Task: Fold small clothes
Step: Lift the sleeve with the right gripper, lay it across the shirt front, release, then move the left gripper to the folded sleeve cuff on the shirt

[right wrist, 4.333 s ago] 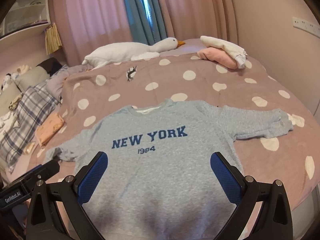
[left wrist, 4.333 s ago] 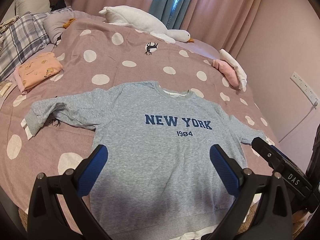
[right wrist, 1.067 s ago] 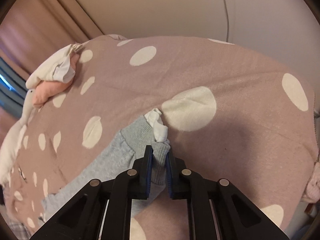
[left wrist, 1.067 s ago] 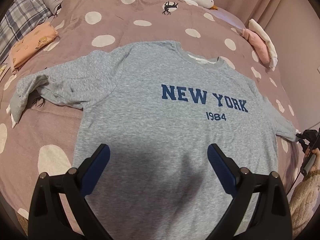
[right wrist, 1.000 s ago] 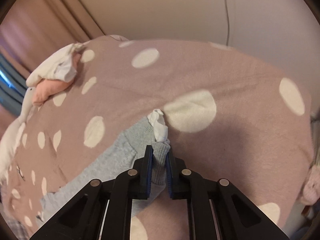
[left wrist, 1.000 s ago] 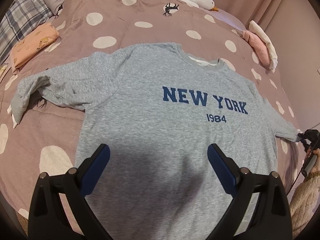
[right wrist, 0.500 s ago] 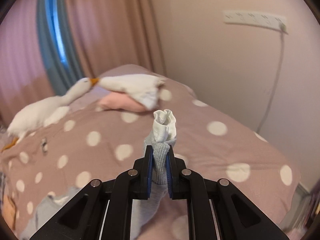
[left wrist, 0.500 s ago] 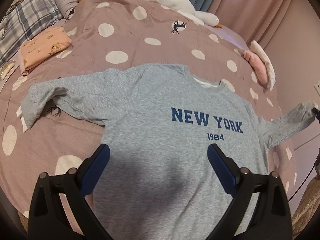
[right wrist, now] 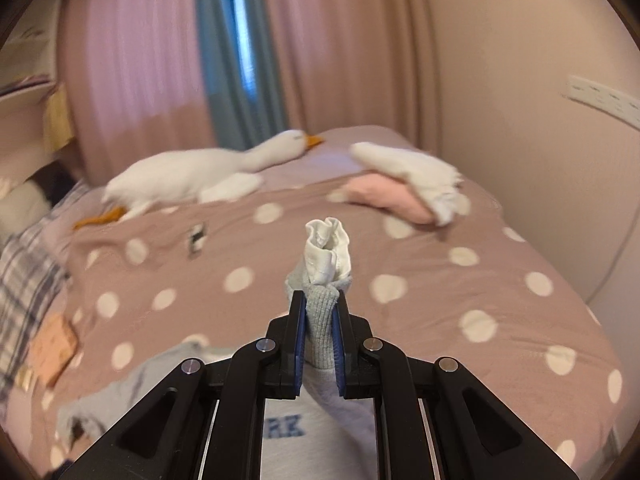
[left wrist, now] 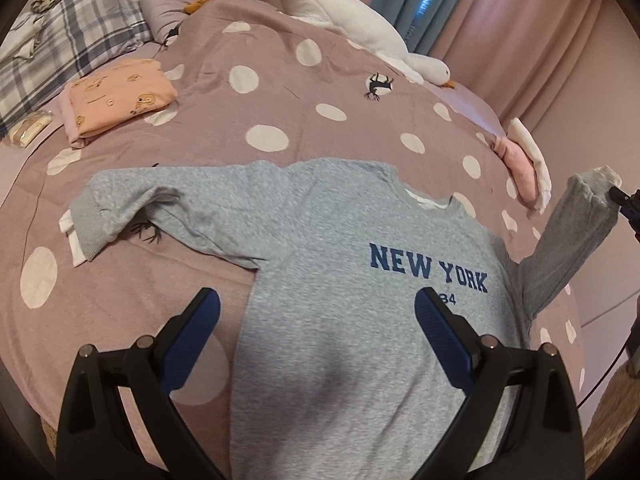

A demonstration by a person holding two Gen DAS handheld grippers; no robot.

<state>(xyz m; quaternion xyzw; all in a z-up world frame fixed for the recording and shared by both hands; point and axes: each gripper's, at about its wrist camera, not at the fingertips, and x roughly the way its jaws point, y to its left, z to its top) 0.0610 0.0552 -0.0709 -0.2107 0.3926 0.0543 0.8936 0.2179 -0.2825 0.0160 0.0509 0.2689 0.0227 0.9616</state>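
We have the grey sweatshirt (left wrist: 360,280) flat on the bed (left wrist: 280,92), its right sleeve (left wrist: 568,236) lifted, clamped in our right tool (right wrist: 319,326). Next, we judge, it folds across the chest; left tool (left wrist: 316,324) gapes wide, idle.

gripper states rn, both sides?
Left gripper: open, holding nothing, above the sweatshirt.
Right gripper: shut on the sweatshirt's sleeve cuff, lifted off the bed.

The sweatshirt (left wrist: 344,280) hem runs off the bottom edge, and the left tool's finger (left wrist: 440,332) covers part of "1984". In the right view, the toy goose (right wrist: 192,176) and bed (right wrist: 440,280) are blurred.
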